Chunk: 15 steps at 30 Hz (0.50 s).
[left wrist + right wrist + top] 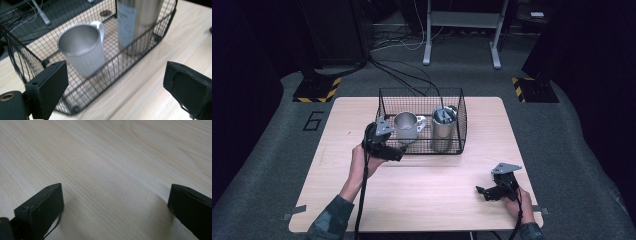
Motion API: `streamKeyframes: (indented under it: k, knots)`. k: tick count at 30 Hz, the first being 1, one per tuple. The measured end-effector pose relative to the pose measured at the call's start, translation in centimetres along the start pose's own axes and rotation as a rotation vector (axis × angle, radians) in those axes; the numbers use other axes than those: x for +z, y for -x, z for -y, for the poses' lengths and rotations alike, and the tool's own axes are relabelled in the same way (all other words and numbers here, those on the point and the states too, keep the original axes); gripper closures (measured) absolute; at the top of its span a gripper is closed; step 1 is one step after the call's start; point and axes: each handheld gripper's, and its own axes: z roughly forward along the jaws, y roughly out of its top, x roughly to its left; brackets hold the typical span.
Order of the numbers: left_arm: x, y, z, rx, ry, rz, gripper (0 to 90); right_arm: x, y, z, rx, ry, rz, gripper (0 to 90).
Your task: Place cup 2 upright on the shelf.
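A black wire basket stands at the back middle of the wooden table. Inside it are a grey metal mug with a handle and a taller steel tumbler. In the left gripper view the mug and tumbler sit behind the basket's mesh wall. My left gripper is open just outside the basket's front left corner, its jaws wide apart with nothing between them. My right gripper is open low over bare table near the front right, and its fingers frame only wood.
Cables trail on the grey floor behind the table. A metal stand's legs rise at the back. Yellow-black striped bases sit at both far corners. Bare tabletop lies between the two grippers.
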Motion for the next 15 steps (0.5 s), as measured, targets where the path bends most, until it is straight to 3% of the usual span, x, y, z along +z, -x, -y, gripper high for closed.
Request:
streamKeyframes:
  k: [3, 15]
  knots:
    - [-0.3, 0.2, 1.6, 0.006, -0.022, -0.009, 6.0, 0.0, 0.0, 0.0, 0.001, 0.002, 0.001, 0.0]
    - [-0.3, 0.4, 8.8, -0.074, -0.067, -0.009, 5.0, 0.0, 0.0, 0.0, 0.0, 0.0, 0.0, 0.0]
